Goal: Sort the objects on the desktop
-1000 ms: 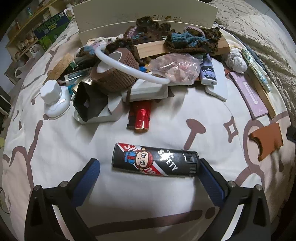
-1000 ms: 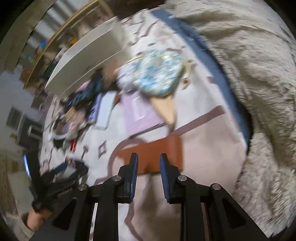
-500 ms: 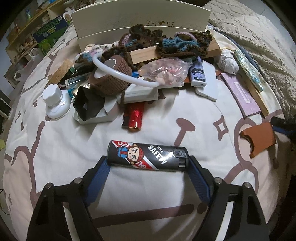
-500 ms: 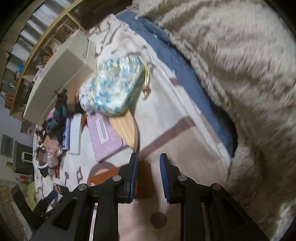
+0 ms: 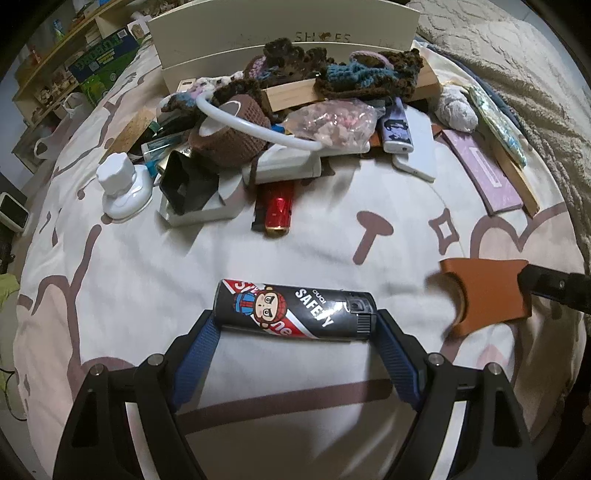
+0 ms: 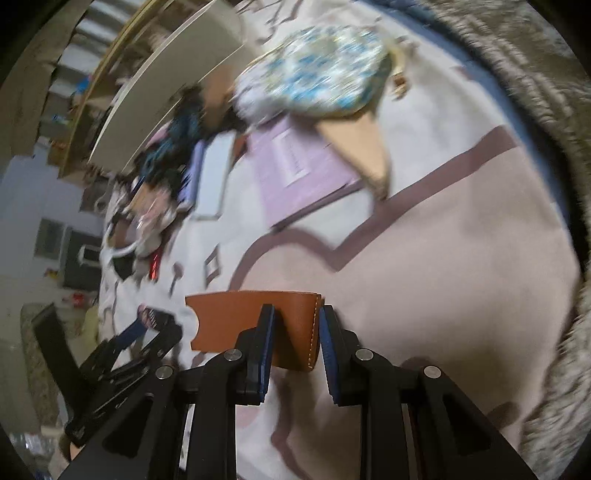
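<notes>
My left tongs (image 5: 295,325) are spread wide, the blue pads (image 5: 199,343) touching the two ends of the black lighter (image 5: 295,312), which lies crosswise between my fingertips on the patterned bedspread (image 5: 147,266); I read this as a grip on it lengthwise. My right tongs (image 6: 295,325) are narrow, pinching the stitched edge of the tan leather sleeve (image 6: 251,317), which stands on edge between the pads; the same sleeve (image 5: 484,295) shows to the right of my left tongs, seemingly off the cloth. Beyond the lighter, just ahead, a red lighter (image 5: 279,208) lies end-on. Past that is the heap: a white block (image 5: 284,166), a white hoop (image 5: 255,127) over a brown knitted cup (image 5: 229,136), a clear bag of pinkish bits (image 5: 332,120). Left of the heap stands a white knobbed holder (image 5: 123,188). Right of it lie a white phone (image 5: 417,151) and a purple booklet (image 5: 487,173). Farthest, crochet pieces (image 5: 332,70) lie on a wooden slab before a white box (image 5: 284,33).
</notes>
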Tool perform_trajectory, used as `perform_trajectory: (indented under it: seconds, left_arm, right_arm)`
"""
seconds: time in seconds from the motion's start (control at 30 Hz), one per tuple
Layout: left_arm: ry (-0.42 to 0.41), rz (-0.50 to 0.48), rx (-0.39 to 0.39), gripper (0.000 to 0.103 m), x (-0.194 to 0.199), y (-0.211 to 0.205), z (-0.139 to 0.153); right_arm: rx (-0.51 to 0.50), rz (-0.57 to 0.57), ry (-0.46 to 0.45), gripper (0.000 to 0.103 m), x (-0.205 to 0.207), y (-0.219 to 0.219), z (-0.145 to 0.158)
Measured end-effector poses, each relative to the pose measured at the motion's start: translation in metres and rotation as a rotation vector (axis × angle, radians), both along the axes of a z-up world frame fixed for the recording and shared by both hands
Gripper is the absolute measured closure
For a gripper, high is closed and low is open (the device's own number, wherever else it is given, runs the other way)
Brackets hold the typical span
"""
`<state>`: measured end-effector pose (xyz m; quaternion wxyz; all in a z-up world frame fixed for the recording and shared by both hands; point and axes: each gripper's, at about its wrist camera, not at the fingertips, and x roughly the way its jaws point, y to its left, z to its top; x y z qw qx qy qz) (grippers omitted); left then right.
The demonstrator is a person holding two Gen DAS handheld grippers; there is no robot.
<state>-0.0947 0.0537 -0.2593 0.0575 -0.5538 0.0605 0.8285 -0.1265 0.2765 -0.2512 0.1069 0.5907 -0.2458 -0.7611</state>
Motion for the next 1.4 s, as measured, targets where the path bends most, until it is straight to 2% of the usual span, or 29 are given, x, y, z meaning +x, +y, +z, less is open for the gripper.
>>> perform_trajectory:
  seconds: [0.1, 0.33, 0.4, 0.57, 0.67, 0.73, 1.07, 1.17, 1.4]
  left_arm:
    - [-0.018, 0.003, 0.007, 0.019, 0.002, -0.003, 0.001]
    - [-0.05, -0.034, 0.05, 0.019, 0.02, 0.005, 0.008]
    - [-0.061, -0.076, 0.064, 0.019, 0.027, 0.014, 0.009]
    - [-0.107, -0.265, 0.066, 0.019, 0.052, 0.045, 0.011]
    - [-0.095, -0.315, 0.07, 0.019, 0.063, 0.059, 0.014]
    - [-0.088, -0.306, 0.07, 0.019, 0.063, 0.063, 0.012]
    - [-0.034, -0.248, 0.041, 0.019, 0.058, 0.073, 0.003]
    - [-0.017, -0.233, 0.036, 0.019, 0.059, 0.076, 0.002]
    - [-0.01, -0.159, 0.044, 0.019, 0.067, 0.07, 0.002]
  right_arm:
    - [0.0, 0.022, 0.012, 0.078, -0.001, -0.003, 0.004]
    - [0.067, -0.05, 0.06, 0.078, -0.018, 0.015, 0.011]
    - [0.088, -0.055, 0.073, 0.078, -0.022, 0.013, 0.011]
    - [0.126, -0.016, 0.075, 0.078, -0.029, 0.004, 0.003]
    - [0.167, 0.026, 0.071, 0.078, -0.028, -0.006, -0.001]
    - [0.192, 0.057, 0.075, 0.078, -0.025, -0.013, 0.001]
    - [0.169, 0.132, 0.044, 0.078, -0.003, -0.027, -0.002]
    - [0.196, 0.162, 0.051, 0.078, 0.004, -0.035, -0.001]
    - [0.181, 0.151, 0.077, 0.078, 0.007, -0.032, 0.003]
